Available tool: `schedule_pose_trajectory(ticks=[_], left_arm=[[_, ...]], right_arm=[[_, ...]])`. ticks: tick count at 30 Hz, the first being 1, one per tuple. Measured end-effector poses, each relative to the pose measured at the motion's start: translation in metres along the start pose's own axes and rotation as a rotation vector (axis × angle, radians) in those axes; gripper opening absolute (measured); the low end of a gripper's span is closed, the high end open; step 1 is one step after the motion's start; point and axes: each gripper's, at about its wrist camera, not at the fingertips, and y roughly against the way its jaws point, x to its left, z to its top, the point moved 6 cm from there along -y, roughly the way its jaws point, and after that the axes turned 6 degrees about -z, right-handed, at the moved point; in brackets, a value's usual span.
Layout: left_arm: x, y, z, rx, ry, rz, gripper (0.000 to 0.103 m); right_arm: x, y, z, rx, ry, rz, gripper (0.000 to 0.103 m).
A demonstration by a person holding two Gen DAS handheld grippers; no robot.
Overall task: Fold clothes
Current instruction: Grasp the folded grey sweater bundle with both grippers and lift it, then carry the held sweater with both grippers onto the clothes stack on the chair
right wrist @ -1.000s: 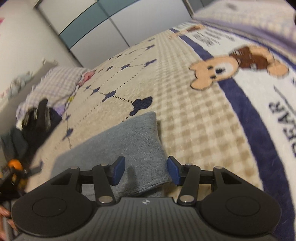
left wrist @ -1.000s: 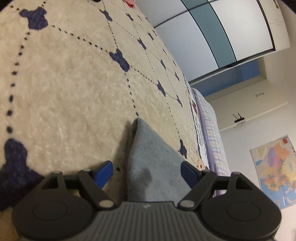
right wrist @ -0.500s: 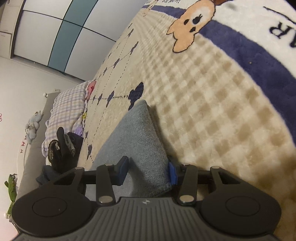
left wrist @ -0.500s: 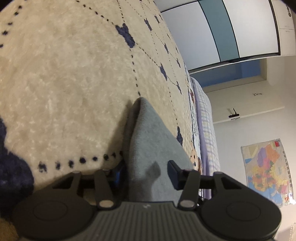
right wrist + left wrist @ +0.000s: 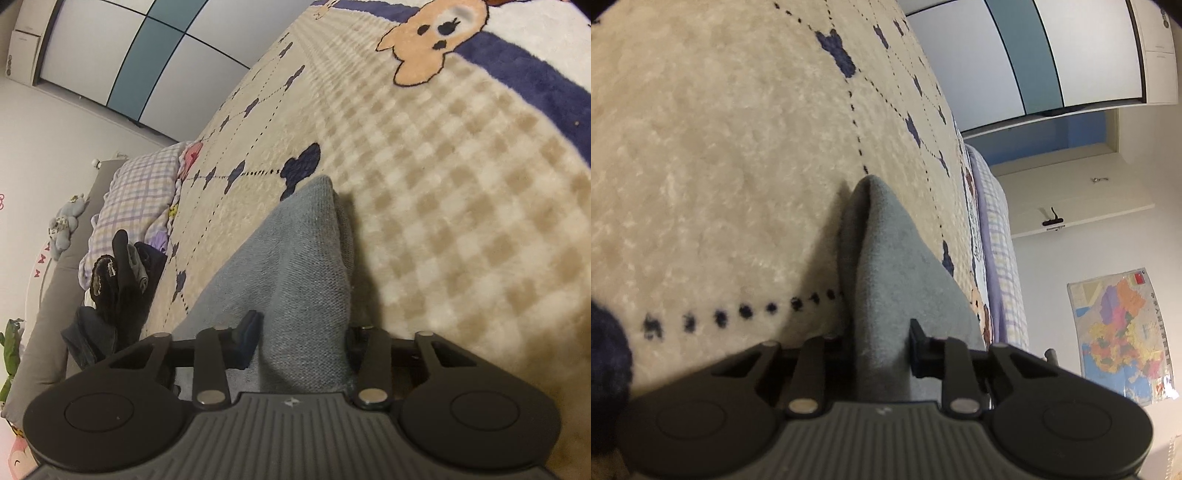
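Garment: our grey cloth (image 5: 901,280) lies on the cream blanket (image 5: 713,155).
Left gripper (image 5: 879,350): jaws closing, pinching it.
Right gripper (image 5: 301,339): likewise.
Writing: we read none.

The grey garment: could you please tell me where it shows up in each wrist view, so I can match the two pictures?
Left wrist view: the grey garment rises from bottom centre, its corner peaking mid-frame.
Right wrist view: the grey garment fills lower centre, its corner peaking just above mid-frame.
Shared landmark: the white-and-teal wardrobe doors, upper right versus upper left.
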Motion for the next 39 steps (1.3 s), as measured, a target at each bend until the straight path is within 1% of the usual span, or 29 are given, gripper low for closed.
schedule_pose_trajectory(ticks=[3,6,9,16,21,27,32,39], left_arm=[[-0.007,0.000,0.000,-0.005,-0.025,0.012,0.023],[-0.020,0.004,0.002,0.010,-0.062,0.008,0.023],[-0.036,0.008,0.001,0.009,-0.088,-0.026,0.022],[-0.073,0.006,-0.012,0.037,-0.184,-0.017,0.021],[-0.102,-0.005,-0.021,0.055,-0.212,-0.043,0.020],[-0.150,-0.031,-0.036,0.092,-0.253,-0.101,0.020],[-0.192,-0.073,-0.051,0.142,-0.282,-0.150,0.020],[-0.241,-0.133,-0.085,0.236,-0.295,-0.208,0.020]], right_arm=[[0.004,0.007,-0.004,-0.030,0.034,-0.013,0.027],[0.006,0.021,-0.006,-0.056,0.057,-0.014,0.024],[0.012,0.039,-0.004,-0.083,0.078,0.000,0.024],[0.022,0.075,0.007,-0.135,0.083,0.032,0.024],[0.021,0.105,0.027,-0.181,0.069,0.037,0.024],[0.009,0.149,0.056,-0.241,0.067,0.025,0.024],[-0.010,0.192,0.089,-0.307,0.064,0.002,0.024],[-0.047,0.254,0.128,-0.392,0.059,-0.069,0.024]])
